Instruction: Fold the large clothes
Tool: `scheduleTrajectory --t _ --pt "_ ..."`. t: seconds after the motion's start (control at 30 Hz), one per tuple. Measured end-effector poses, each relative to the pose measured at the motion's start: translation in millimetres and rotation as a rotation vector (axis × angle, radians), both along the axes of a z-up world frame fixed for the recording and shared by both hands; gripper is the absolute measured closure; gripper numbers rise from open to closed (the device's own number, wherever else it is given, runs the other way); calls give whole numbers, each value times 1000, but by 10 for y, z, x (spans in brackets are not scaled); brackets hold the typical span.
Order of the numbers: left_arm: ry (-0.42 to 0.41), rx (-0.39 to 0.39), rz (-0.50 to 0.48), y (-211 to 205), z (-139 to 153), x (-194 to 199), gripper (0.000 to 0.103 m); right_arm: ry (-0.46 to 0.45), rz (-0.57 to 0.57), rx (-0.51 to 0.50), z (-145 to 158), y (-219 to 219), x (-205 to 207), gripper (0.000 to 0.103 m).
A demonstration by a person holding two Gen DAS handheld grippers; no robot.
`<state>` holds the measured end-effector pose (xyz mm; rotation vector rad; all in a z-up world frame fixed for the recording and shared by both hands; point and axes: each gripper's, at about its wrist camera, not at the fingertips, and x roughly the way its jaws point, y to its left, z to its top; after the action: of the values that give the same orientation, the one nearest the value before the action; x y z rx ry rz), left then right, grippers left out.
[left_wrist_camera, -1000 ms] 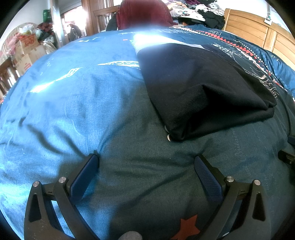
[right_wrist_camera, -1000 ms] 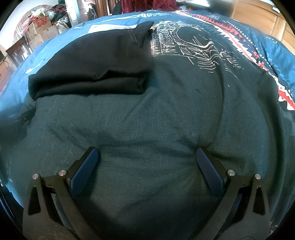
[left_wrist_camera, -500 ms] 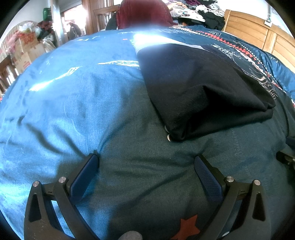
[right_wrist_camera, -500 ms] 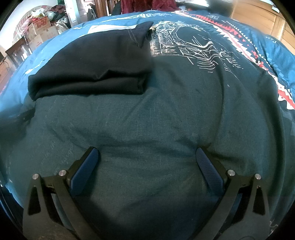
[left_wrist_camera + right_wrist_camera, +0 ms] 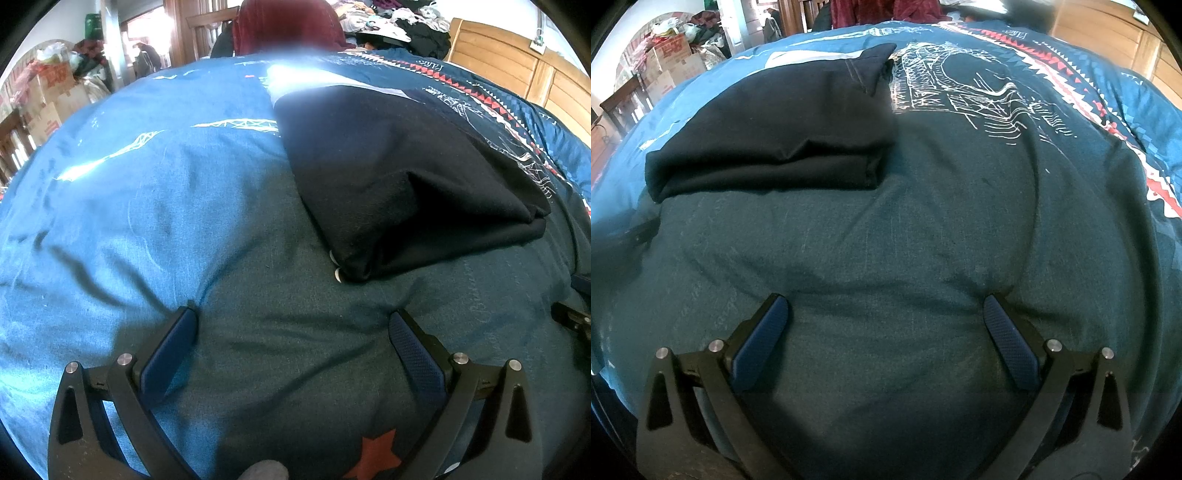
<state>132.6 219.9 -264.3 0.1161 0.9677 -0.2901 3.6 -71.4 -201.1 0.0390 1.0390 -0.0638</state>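
You are holding both grippers low over the quilt [image 5: 886, 240], near edge of the bed. Your left gripper [image 5: 291, 325] is spread wide and gripping nothing; your right gripper [image 5: 886, 314] is likewise wide open and empty, fingers pressing lightly into the quilt.

Just beyond them the black garment [image 5: 399, 177] is lying as a compact folded bundle, far right of the left gripper and far left of the right one. Its layers are stacking fairly squarely, with a thick fold along the near edge and one corner poking up at the far end.

Judging by that, the folding is looking finished or nearly so; next you are probably tidying the corner or moving it aside.
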Motion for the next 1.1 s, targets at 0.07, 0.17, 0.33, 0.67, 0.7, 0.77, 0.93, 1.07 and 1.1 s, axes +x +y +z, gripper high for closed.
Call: scheduleTrajectory --t 0.07,0.17,0.33,0.67,0.7,0.77,0.93,1.07,1.1 --pt "3 -1 0 2 -1 8 0 0 1 1 2 -7 -3 0" --pt "4 -1 -1 2 1 15 0 0 0 2 5 -18 -6 0" --pt "13 5 -2 -4 7 29 0 5 1 -6 3 -7 6 0" --pt "53 35 11 -45 8 87 0 14 9 -61 10 64 77 0" --pt "53 33 11 -48 7 86 0 19 17 -57 10 53 88 0" --pt "52 31 10 -39 3 92 0 31 31 -55 9 47 120 0" --pt "51 23 13 -22 15 94 0 52 -63 20 -9 -38 175 0" --pt "56 -9 9 9 97 92 0 94 -60 -39 12 53 240 0" --pt "57 -47 5 29 178 80 0 103 -56 -39 52 63 251 0"
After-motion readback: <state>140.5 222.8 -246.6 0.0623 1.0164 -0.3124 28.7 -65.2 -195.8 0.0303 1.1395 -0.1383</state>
